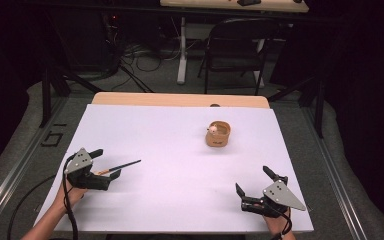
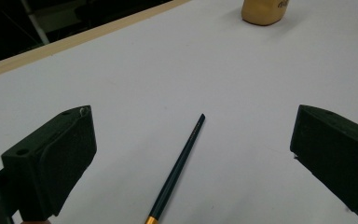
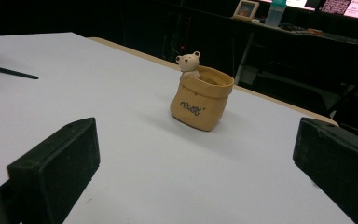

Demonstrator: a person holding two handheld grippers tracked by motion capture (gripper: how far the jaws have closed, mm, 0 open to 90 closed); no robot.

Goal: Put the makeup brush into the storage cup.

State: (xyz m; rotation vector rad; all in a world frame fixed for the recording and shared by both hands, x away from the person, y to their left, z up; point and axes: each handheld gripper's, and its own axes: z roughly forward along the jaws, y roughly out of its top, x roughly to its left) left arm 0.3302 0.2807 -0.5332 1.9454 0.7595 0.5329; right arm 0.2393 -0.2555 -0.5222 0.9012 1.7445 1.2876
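One pencil (image 1: 122,167), dark green with a gold band, flat on the white table (image 1: 180,200) at the near left, tip pointing right and slightly far. One tan sack-shaped pot (image 1: 218,134), upright, well apart to the far right of centre, with a small bear figure (image 3: 189,64) at its rim; inside too dim to tell what else it holds. Two grippers in all. Left gripper (image 1: 107,165) low over the pencil's near end, jaws spread wide on either side of the shaft, not touching it, nothing grasped. Right gripper (image 1: 253,181) at the near right, jaws likewise released and wide, bare table between them, facing the pot from well short of it. Nothing on the table between pencil and pot. Beyond the far edge, one folding chair (image 1: 235,47) and cables on the floor.
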